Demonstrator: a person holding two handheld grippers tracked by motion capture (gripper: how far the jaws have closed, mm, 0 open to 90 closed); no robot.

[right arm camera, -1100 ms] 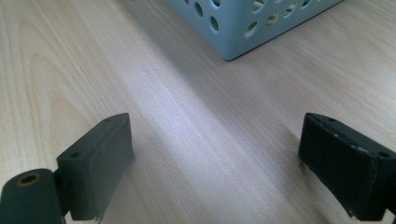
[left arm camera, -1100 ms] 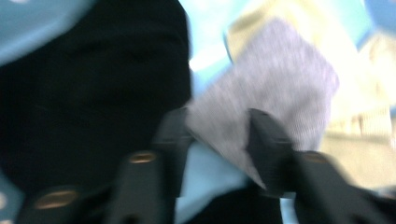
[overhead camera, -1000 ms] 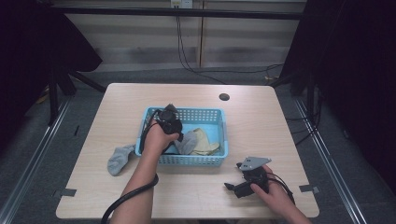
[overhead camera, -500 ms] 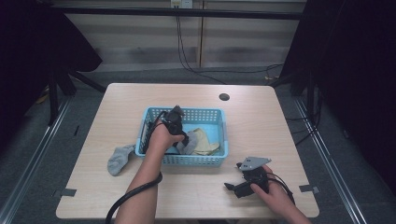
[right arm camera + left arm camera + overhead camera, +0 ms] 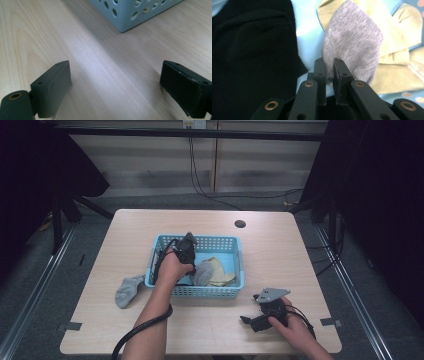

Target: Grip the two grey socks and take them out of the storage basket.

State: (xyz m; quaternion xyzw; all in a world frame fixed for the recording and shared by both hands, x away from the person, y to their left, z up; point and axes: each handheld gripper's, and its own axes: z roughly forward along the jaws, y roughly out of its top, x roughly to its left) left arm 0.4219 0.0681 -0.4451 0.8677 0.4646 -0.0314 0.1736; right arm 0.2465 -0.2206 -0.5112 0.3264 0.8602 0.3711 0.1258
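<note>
Wooden table, blue basket, grey floor

Both forearms are bare, with no sleeves. The left gripper, over the blue basket, is black, with two flat black fingers on ribbed links set with brass-ringed rivets, and a thick black cable trailing from it. The right gripper, near the basket's corner, has blocky matte black pads, scuffed pale at the edges, and a grey three-cornered plate on top
</note>
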